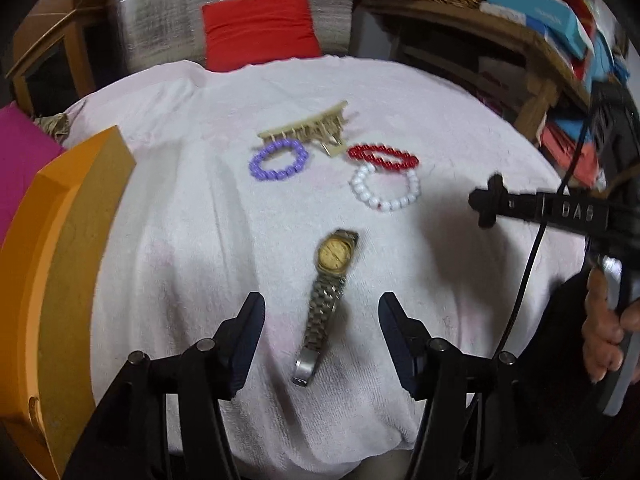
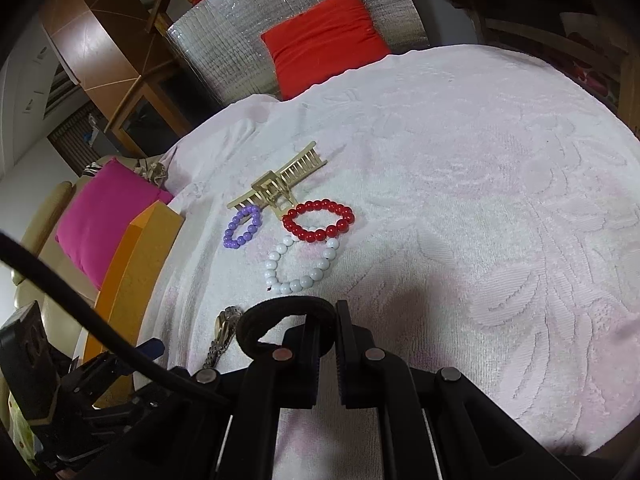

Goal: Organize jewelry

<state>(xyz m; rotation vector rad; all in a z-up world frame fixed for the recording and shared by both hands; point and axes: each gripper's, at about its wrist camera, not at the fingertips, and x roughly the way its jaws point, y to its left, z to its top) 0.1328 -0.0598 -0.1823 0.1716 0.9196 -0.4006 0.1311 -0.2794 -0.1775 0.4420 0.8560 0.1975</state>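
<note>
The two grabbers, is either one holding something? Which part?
The left gripper is open around the watch band, not pinching it. The right gripper is shut; a black loop sits at its fingertips, but the grip is unclear.

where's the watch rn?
The watch lies flat on the white towel, between the open left gripper fingers, nearer than the white bead bracelet.

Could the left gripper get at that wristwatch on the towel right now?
Probably yes. The left gripper stands open, and the wristwatch lies flat on the towel with its band between the fingers; nothing lies over it, and the bracelets sit farther off.
</note>
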